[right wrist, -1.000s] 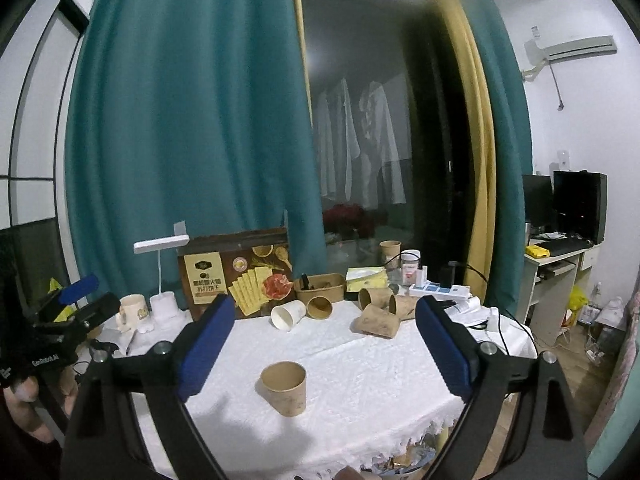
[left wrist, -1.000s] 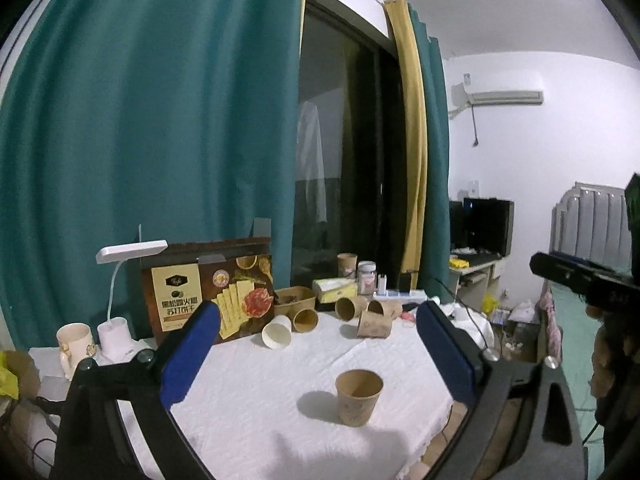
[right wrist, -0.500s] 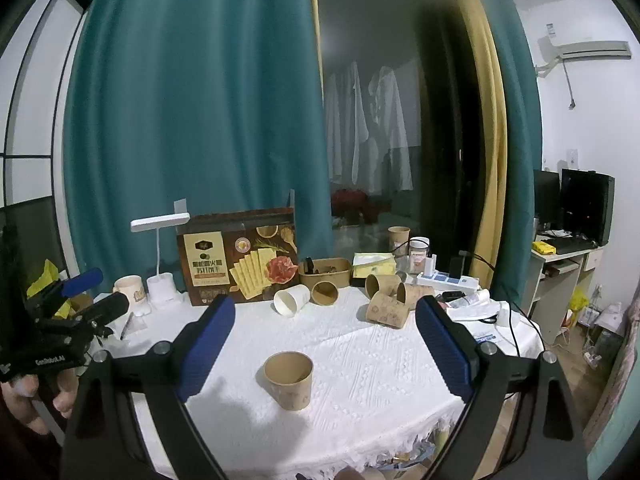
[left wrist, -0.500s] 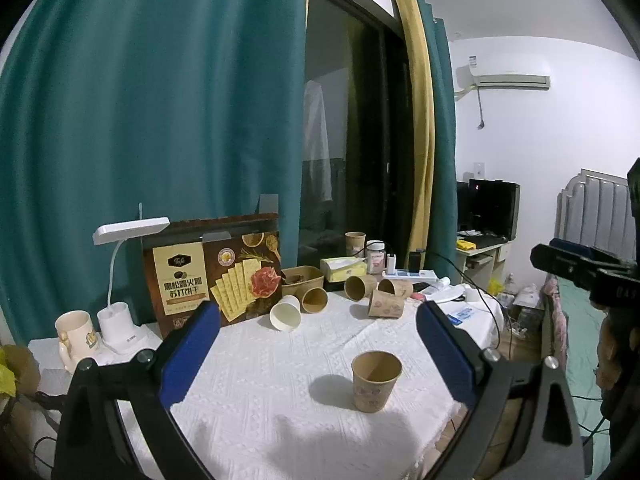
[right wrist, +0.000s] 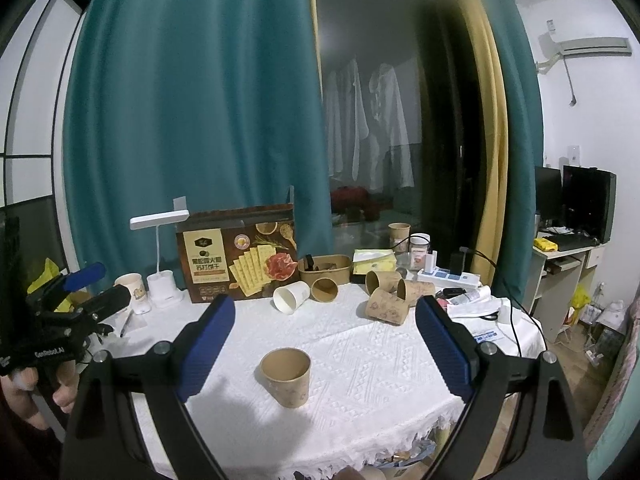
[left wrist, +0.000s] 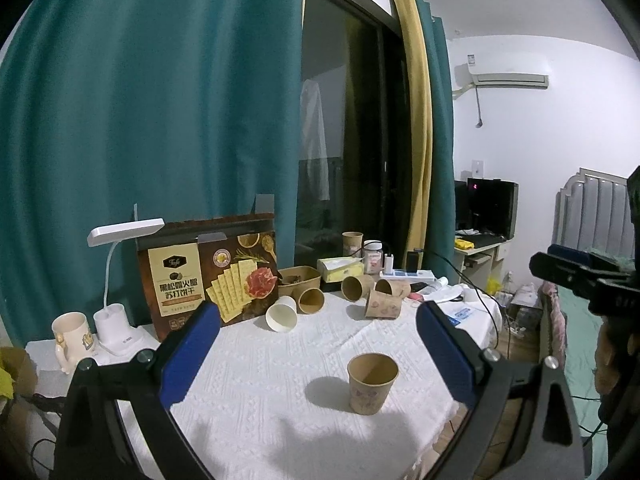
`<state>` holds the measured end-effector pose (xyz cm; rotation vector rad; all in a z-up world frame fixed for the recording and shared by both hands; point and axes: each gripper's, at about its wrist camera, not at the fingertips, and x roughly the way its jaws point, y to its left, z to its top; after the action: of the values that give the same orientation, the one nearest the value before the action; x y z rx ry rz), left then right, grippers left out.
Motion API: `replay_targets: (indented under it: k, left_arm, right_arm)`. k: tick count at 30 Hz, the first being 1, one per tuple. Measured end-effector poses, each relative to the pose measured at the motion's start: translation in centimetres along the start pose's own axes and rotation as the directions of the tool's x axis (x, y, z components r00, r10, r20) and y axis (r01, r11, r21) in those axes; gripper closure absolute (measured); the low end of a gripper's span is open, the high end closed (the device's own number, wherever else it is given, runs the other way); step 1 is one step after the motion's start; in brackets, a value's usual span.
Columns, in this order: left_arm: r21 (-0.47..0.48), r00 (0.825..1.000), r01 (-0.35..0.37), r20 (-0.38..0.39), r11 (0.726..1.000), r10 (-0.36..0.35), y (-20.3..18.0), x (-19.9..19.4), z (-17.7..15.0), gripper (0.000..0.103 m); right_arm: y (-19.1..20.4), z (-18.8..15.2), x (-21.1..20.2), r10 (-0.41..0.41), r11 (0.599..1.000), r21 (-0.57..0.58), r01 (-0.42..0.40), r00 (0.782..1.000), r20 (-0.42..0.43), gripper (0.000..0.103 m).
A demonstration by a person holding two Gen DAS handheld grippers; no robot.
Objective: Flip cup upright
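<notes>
1. The left hand-held gripper has its blue-padded fingers spread wide, holding nothing, raised above the near edge of the desk.
2. The right hand-held gripper is likewise spread wide and empty, its blue pads well apart over the white tablecloth.
3. The brown paper cup stands upright, mouth up, alone on the cloth near the front of the desk. In the left wrist view it sits between the two fingers but nearer the right one, touching neither; in the right wrist view the same cup stands nearer the left finger.
4. In the right wrist view the other gripper's body shows at the far left, held by a hand.
5. Farther back, a white paper cup lies on its side, just beside a brown cup also on its side.
6. To their right, three more brown cups lie tipped over close together.
7. Behind these stand a brown paper bowl, a cracker box, a white desk lamp and a cream mug.
8. At the back, one more paper cup stands upright by a jar, in front of teal curtains.
</notes>
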<state>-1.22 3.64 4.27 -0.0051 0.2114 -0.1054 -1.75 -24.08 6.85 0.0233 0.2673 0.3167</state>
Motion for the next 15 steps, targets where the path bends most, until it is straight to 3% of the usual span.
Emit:
replay_targets:
  k: [15]
  left_arm:
    - [-0.005, 1.000, -0.012, 0.003, 1.000, 0.012, 0.23, -0.02, 0.13, 0.004]
  right_arm:
    - [-0.08, -0.18, 0.18, 0.004, 1.000, 0.005, -0.004, 1.000, -0.005, 0.013]
